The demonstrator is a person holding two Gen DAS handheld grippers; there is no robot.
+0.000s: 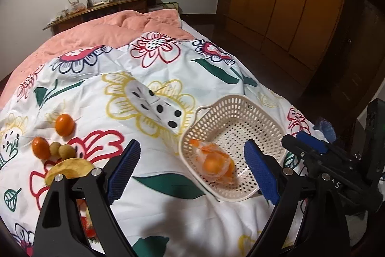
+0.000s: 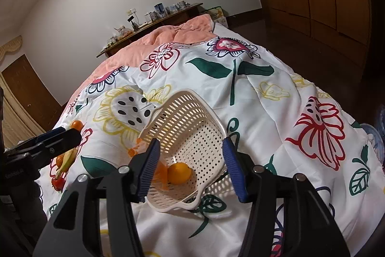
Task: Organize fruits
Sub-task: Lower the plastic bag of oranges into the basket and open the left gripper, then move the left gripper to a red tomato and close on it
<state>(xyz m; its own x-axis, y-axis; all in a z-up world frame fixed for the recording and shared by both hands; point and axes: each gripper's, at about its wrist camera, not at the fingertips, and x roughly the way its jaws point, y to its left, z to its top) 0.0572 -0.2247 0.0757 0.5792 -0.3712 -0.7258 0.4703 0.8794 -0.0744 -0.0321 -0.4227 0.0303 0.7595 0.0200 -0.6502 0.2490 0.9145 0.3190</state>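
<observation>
With both tools spread empty, left tool point(image 1: 192, 160) and right tool point(image 2: 190, 168), over the basket point(image 1: 240, 103) holding one bagged orange point(image 1: 213, 164), I judged gathering the loose fruit point(image 1: 64, 124) from the bed came next.

Flowered bedspread point(image 1: 168, 196) under a cream basket point(image 1: 262, 107), loose oranges point(image 1: 64, 124), and a banana point(image 1: 69, 169).

Dim warm indoor light; heavy fisheye bending, dark vignette corners; soft shadows on quilt point(image 1: 168, 208); slight blur.

A cream basket point(image 1: 240, 127) sits on the floral quilt point(image 1: 168, 208), right, holding a bagged orange point(image 1: 217, 166). Loose oranges point(image 1: 64, 124) lie left. Left gripper point(image 1: 192, 170) gapes, empty.
</observation>
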